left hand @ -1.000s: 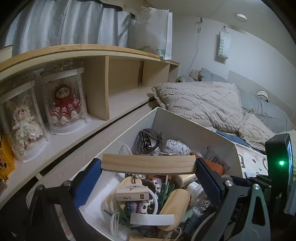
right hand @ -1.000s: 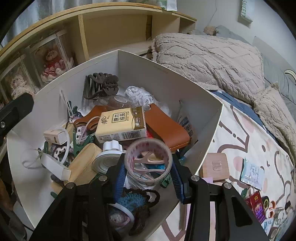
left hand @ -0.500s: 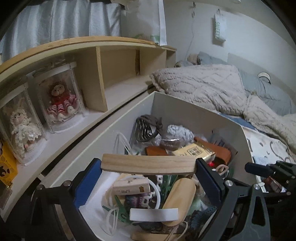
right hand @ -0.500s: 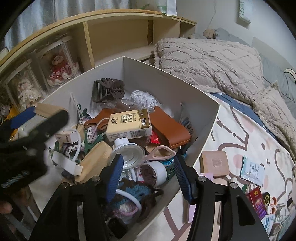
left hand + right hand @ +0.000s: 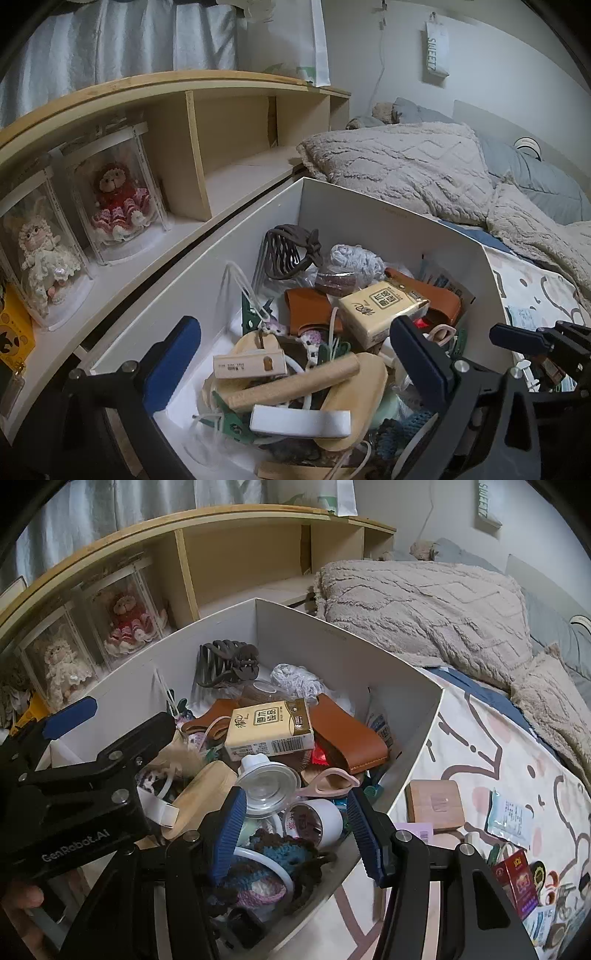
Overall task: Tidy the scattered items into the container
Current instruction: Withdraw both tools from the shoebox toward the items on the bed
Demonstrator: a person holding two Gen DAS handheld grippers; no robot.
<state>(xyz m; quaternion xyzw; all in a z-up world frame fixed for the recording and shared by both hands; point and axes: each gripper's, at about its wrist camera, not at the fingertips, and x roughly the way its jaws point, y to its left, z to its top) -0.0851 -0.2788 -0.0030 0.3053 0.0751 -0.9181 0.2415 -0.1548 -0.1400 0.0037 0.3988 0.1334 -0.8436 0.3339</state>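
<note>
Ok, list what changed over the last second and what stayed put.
The left gripper let go of the wooden stick, which now lies slanted on the pile in the white box. The right gripper released the tape roll; its jaws stand open and empty. The tissue pack, hair claw and bed items stayed put.

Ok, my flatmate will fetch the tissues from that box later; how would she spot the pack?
Look in the white cardboard box beside the bed. Near the middle of the pile, the cream rectangular tissue pack lies on a tan leather case. It alone has dark printed characters on top and a barcode on its side.
</note>
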